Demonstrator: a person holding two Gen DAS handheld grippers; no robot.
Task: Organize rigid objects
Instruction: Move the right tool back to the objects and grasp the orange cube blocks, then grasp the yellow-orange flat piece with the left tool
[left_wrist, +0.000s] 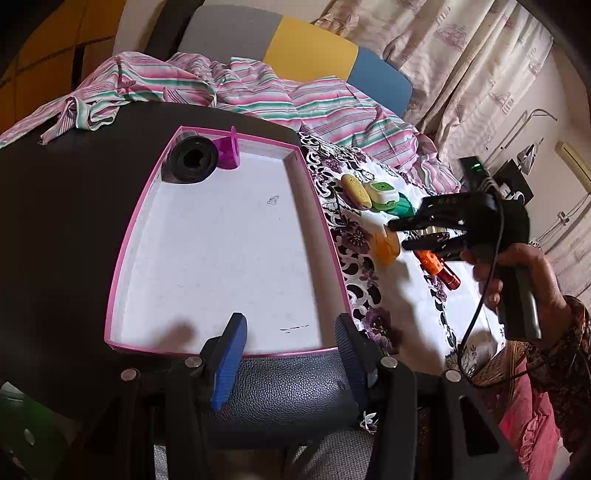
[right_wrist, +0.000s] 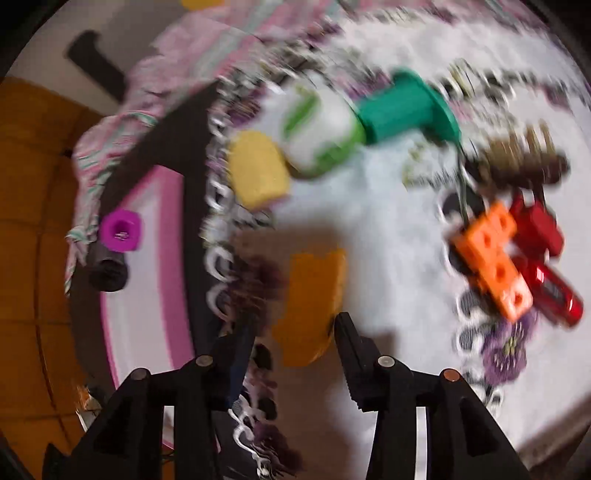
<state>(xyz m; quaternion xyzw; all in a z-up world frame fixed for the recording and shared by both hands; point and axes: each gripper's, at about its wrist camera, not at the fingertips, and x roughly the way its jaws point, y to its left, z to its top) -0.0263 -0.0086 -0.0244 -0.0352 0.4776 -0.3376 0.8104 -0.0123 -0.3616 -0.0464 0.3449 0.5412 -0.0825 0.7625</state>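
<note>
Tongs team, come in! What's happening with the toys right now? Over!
Left tongs open over the pink tray. Right tongs open, orange piece between them, not squeezed. Black roll and purple piece already in tray. Nothing blocking.

Home bedroom: curtains (left_wrist: 461, 48), striped bedsheet (left_wrist: 258, 92), floral cloth (left_wrist: 354, 240).

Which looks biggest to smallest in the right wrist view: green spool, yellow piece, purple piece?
1. green spool
2. yellow piece
3. purple piece
The picture is blurred, and the purple piece lies farther off in the tray, so true sizes stay unsure.
</note>
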